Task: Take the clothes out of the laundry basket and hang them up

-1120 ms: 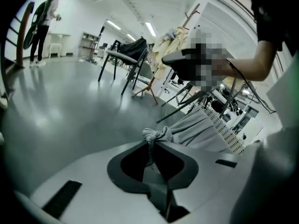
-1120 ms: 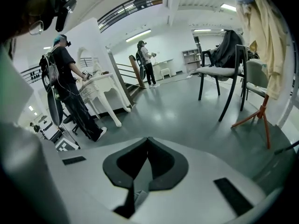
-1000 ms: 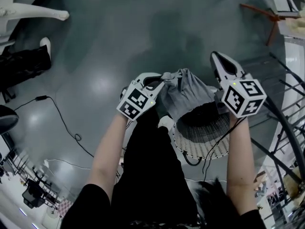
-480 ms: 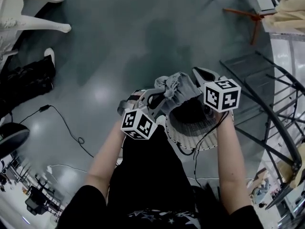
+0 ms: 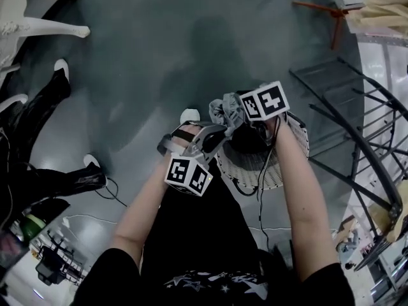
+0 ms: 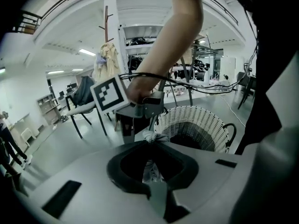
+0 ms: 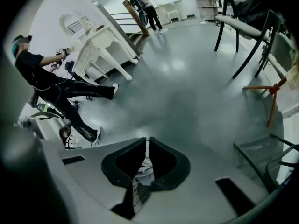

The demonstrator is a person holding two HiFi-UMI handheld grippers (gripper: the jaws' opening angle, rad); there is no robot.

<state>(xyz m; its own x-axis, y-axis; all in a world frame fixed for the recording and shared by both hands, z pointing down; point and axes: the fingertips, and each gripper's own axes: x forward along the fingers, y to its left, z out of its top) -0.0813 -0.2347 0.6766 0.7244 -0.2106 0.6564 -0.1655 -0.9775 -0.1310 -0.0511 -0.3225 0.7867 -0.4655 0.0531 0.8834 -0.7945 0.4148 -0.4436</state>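
Left gripper [image 6: 152, 139] is clamped on the bunched grey garment [image 5: 223, 110], held above the wicker basket [image 5: 284, 166]; right gripper's [image 7: 147, 143] jaws are opening with a strip of that cloth between them. Beneath I see glossy grey floor [image 5: 146, 43], white furniture [image 5: 44, 27] at left, a black metal frame [image 5: 357, 129] at right.

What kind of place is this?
Probably a big open studio or showroom: a wide shiny grey floor, dark chairs standing about, a coat stand hung with clothes, and a white wicker basket.
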